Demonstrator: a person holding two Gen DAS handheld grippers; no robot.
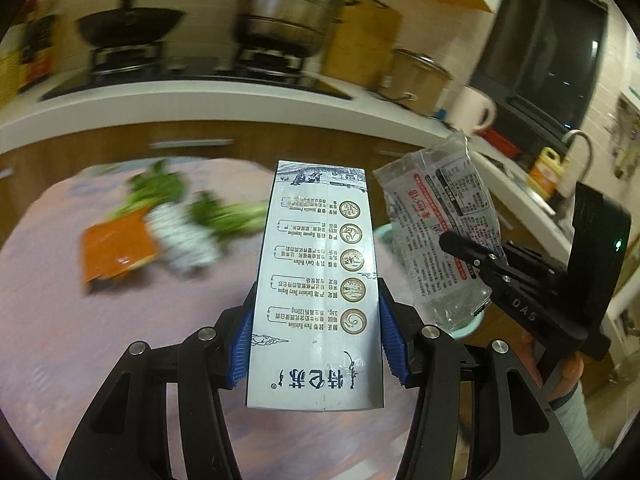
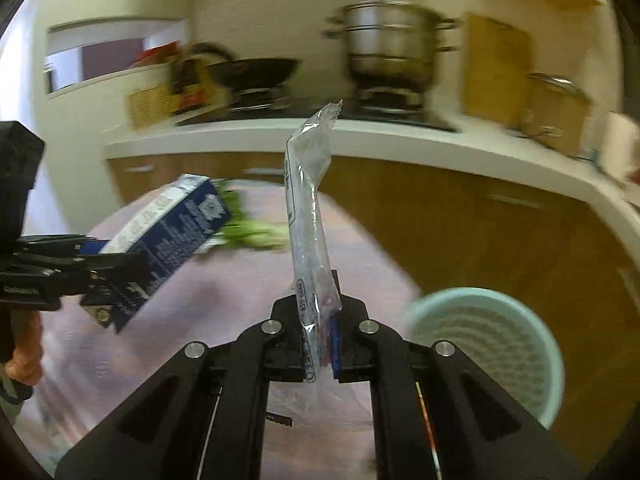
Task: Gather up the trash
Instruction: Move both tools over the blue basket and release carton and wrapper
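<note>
In a kitchen, the left tool (image 1: 316, 340) was clamped on a white milk carton (image 1: 316, 280), its blue pads pressed to the carton's sides, held above a pink-covered worktop (image 1: 80, 340). The right tool (image 2: 320, 344) was closed tight on a clear plastic wrapper (image 2: 310, 216) (printed with red and black text), which stood up from its jaws. A pale green basket (image 2: 488, 344) sat just right of that tool. Blurred greens (image 1: 160, 192) and an orange packet (image 1: 116, 248) lay on the worktop beyond the carton.
</note>
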